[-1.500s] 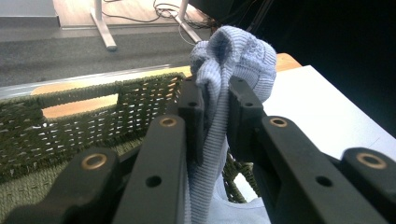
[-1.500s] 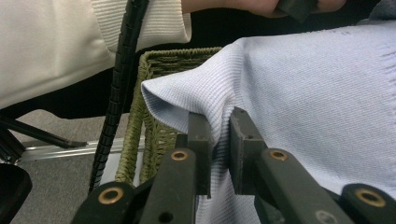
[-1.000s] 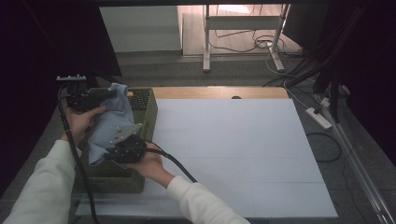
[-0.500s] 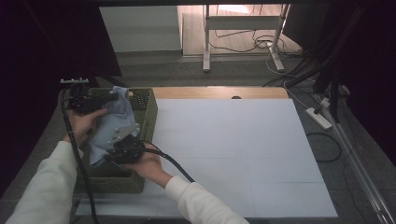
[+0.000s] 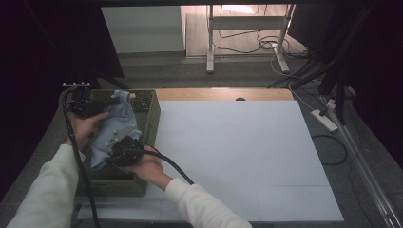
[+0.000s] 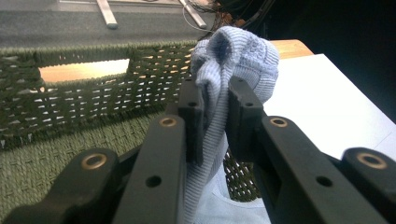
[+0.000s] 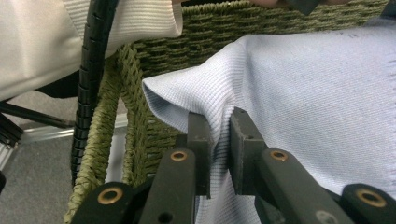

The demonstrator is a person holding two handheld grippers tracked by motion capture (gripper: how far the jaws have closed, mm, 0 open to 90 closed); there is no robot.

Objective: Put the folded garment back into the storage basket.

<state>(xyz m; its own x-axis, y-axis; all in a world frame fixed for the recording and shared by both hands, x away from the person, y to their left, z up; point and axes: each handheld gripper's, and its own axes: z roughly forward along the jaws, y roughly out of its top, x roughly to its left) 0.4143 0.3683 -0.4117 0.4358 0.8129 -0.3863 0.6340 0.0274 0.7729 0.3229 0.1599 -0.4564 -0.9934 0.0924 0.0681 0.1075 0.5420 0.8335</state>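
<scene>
High view: both tongs, left tongs (image 5: 113,100) and right tongs (image 5: 119,153), clench the blue knit garment (image 5: 114,128) above the green basket (image 5: 148,114); lifting out appears underway, next carrying it over the white surface (image 5: 228,152).

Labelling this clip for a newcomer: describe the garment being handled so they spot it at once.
Start at the white table; at its left edge sits a green woven basket. Above the basket hangs a pale blue ribbed knit garment, pinched by the left gripper at its top and the right gripper lower down. It is the one soft, light-coloured thing against the dark weave.
</scene>
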